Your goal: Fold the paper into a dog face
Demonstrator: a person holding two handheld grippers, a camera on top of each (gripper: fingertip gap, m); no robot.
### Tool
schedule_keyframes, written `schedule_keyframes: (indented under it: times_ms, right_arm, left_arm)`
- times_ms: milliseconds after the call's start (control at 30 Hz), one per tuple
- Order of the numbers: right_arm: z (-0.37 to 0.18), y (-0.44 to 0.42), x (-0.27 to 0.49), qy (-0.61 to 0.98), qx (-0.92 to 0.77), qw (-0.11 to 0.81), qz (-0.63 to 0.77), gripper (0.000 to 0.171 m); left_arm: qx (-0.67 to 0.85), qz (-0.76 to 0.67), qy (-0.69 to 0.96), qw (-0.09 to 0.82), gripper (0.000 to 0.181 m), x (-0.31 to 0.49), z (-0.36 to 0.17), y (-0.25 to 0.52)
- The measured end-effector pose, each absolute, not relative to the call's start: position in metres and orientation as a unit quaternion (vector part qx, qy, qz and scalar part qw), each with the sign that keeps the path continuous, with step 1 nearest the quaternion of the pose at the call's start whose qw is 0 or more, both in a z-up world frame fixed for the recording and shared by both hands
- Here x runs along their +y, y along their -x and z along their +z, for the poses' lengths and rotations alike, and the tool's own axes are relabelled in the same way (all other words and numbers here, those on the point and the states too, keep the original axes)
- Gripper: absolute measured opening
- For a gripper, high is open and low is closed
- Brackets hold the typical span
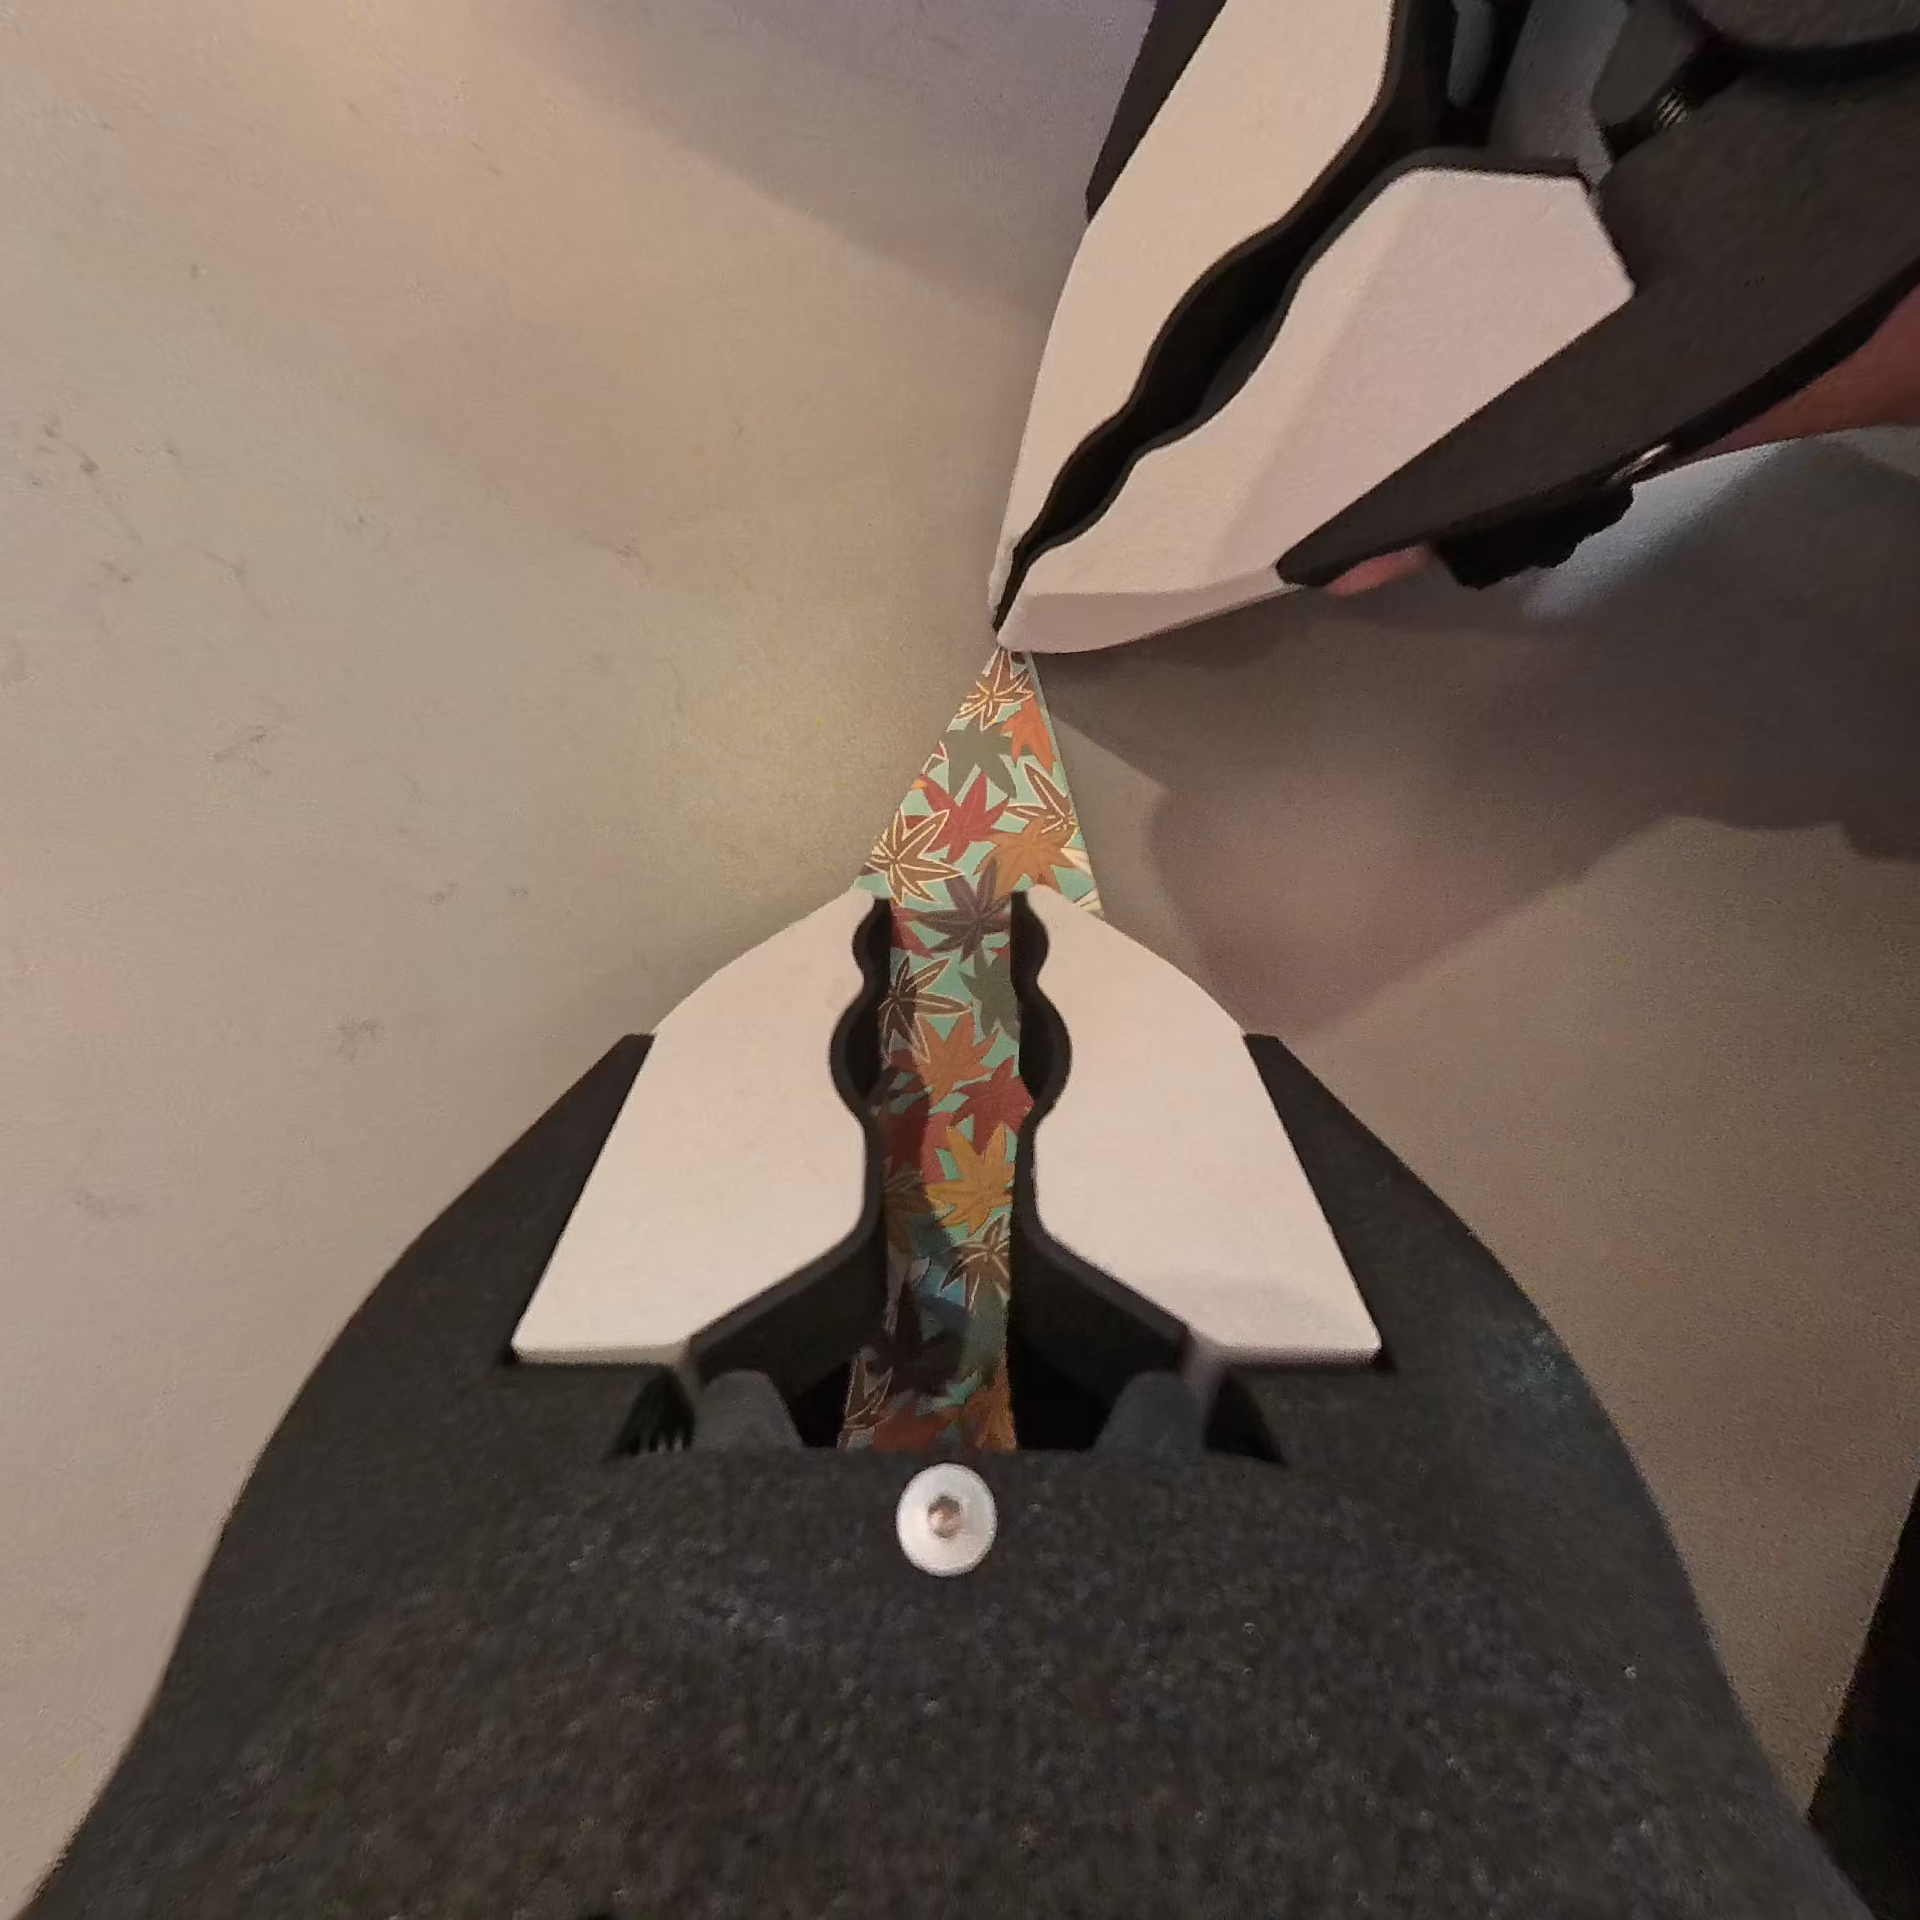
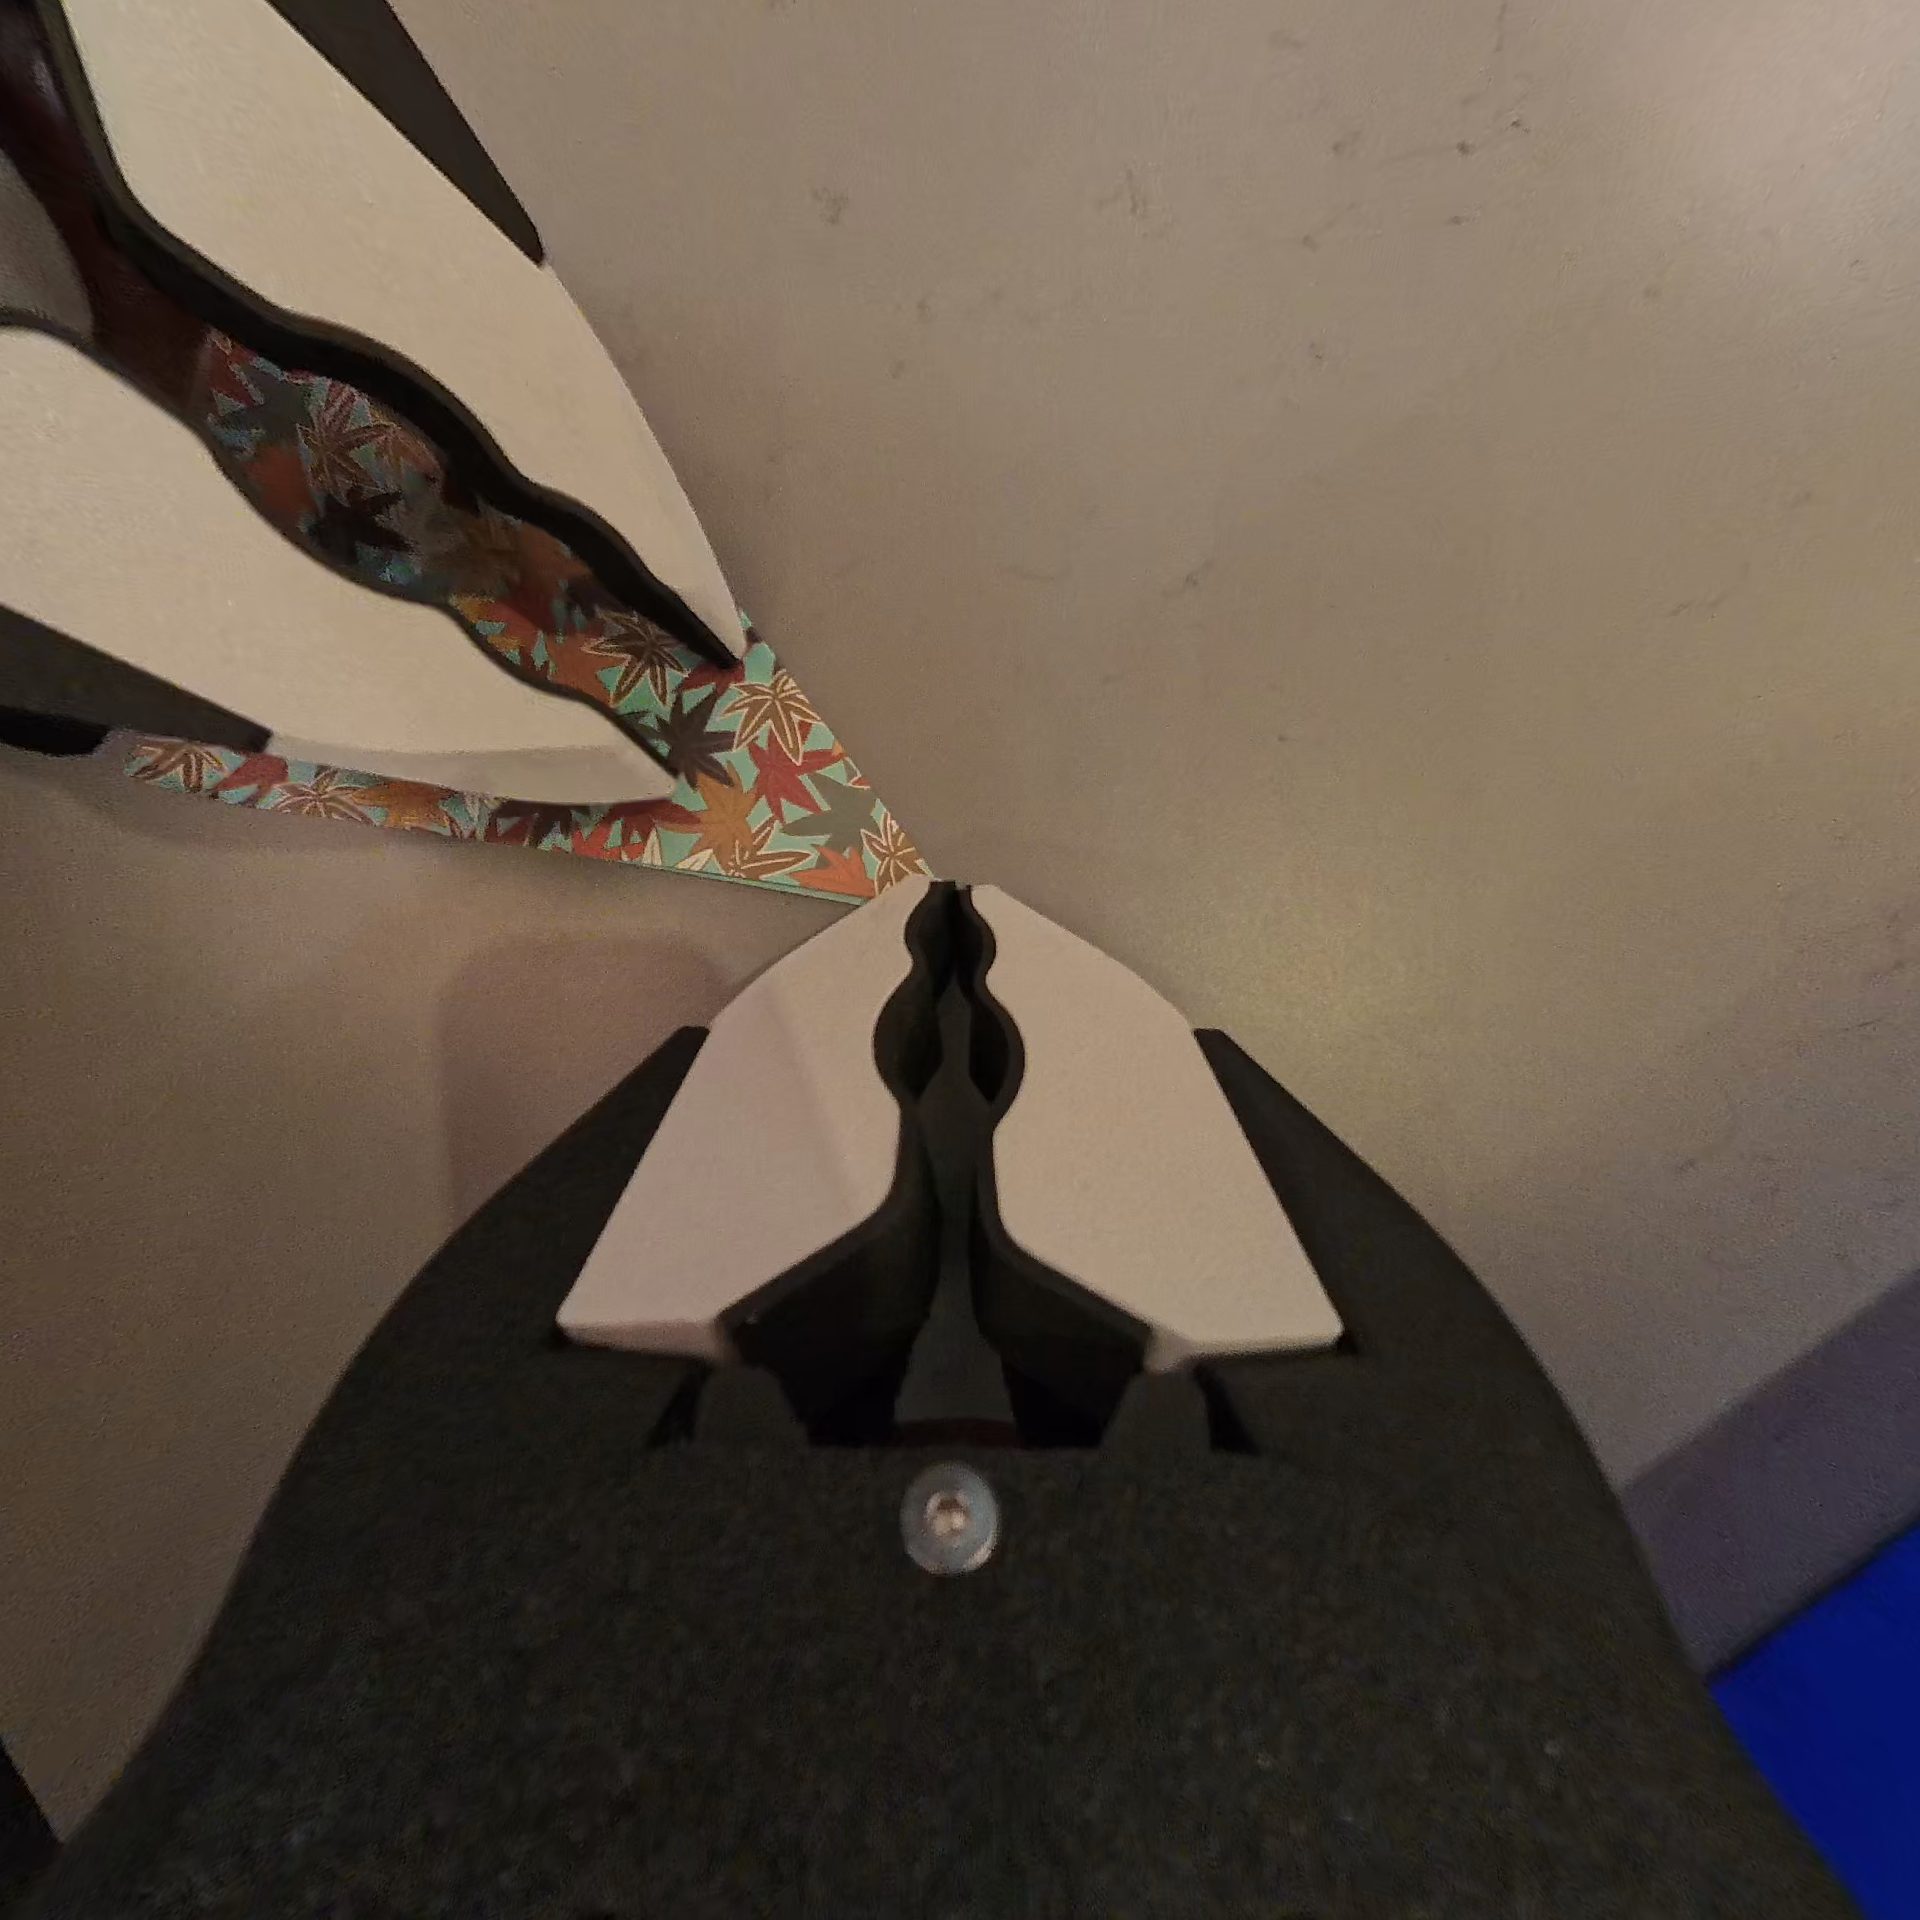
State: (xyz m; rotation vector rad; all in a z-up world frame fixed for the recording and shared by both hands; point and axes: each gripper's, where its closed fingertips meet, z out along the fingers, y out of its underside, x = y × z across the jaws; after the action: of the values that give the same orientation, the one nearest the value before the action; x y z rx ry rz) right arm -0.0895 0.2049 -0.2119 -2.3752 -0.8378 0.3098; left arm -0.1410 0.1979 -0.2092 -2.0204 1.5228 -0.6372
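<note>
Left gripper [image 1: 951, 914] straddles the paper [image 1: 971, 821]; right view shows its lower edge.

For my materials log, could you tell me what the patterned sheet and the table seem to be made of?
Paper: thin printed origami paper with a matte leaf pattern, judging by its sharp corner and pale underside edge. Table: smooth beige surface, perhaps laminate, faintly scuffed.
</note>
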Motion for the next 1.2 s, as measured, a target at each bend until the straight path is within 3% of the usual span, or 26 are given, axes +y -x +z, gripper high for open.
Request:
schedule_keyframes:
  times_ms: [33,233,467,733,933,1067,1200]
  right_arm:
    - [-0.212,0.09,0.205,0.893,-0.316,0.298,0.115,0.0]
    - [-0.21,0.091,0.204,0.896,-0.295,0.3,0.142,0.0]
    - [-0.207,0.095,0.196,0.899,-0.257,0.285,0.213,0.024]
    - [-0.205,0.101,0.194,0.892,-0.231,0.281,0.266,0.022]
    - [-0.207,0.098,0.191,0.897,-0.227,0.271,0.265,0.014]
    - [-0.21,0.094,0.193,0.901,-0.234,0.272,0.244,0.0]
    - [-0.211,0.093,0.193,0.902,-0.242,0.272,0.234,0.0]
  left_arm:
    - [0.562,-0.236,0.748,0.262,0.021,0.198,-0.209,0.142]
    - [0.567,-0.238,0.739,0.277,0.02,0.198,-0.21,0.146]
    - [0.565,-0.234,0.737,0.29,0.018,0.199,-0.21,0.146]
    - [0.564,-0.231,0.739,0.288,0.018,0.2,-0.21,0.146]
    - [0.566,-0.228,0.738,0.287,0.018,0.2,-0.21,0.147]
    - [0.567,-0.225,0.739,0.287,0.018,0.199,-0.21,0.147]
    - [0.567,-0.223,0.739,0.287,0.019,0.199,-0.21,0.147]
